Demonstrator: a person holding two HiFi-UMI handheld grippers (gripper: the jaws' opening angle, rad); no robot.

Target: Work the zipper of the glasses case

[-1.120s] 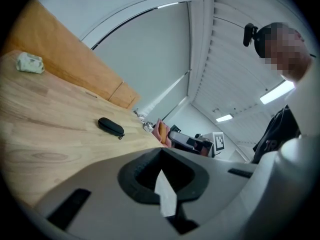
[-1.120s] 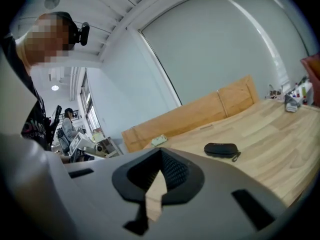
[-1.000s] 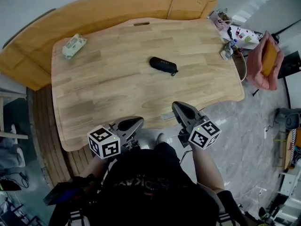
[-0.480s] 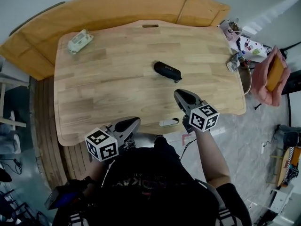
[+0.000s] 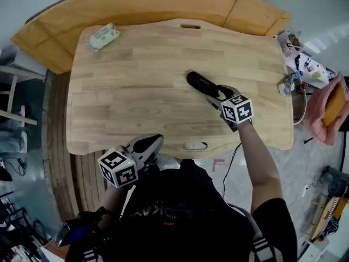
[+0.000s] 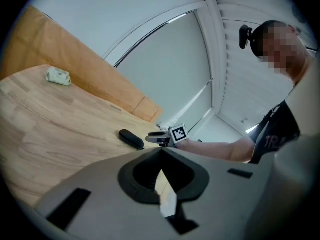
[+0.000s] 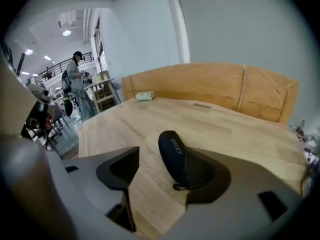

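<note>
The black glasses case point(image 5: 199, 83) lies right of the middle of the wooden table point(image 5: 125, 97). My right gripper point(image 5: 216, 93) has reached its near end; its jaws have just been opening and stand open. In the right gripper view the case point(image 7: 172, 151) lies between the jaws, close beside the right-hand pad, its zipper pull point(image 7: 177, 187) at the near end; neither pad presses on it. My left gripper point(image 5: 148, 144) hangs shut and holds nothing at the table's front edge, well short of the case point(image 6: 131, 138). From there the right gripper point(image 6: 159, 139) shows beside the case.
A pale packet point(image 5: 104, 36) lies at the table's far left corner. A small white object point(image 5: 195, 145) rests at the front edge. A curved wooden panel point(image 5: 136, 7) runs behind the table. Clutter point(image 5: 297, 72) sits off the right end. A person point(image 7: 80, 91) stands far off.
My right gripper has travelled forward from the table's front edge to the case, and its jaws have gone from shut to open. The left gripper has shifted only slightly at the front edge.
</note>
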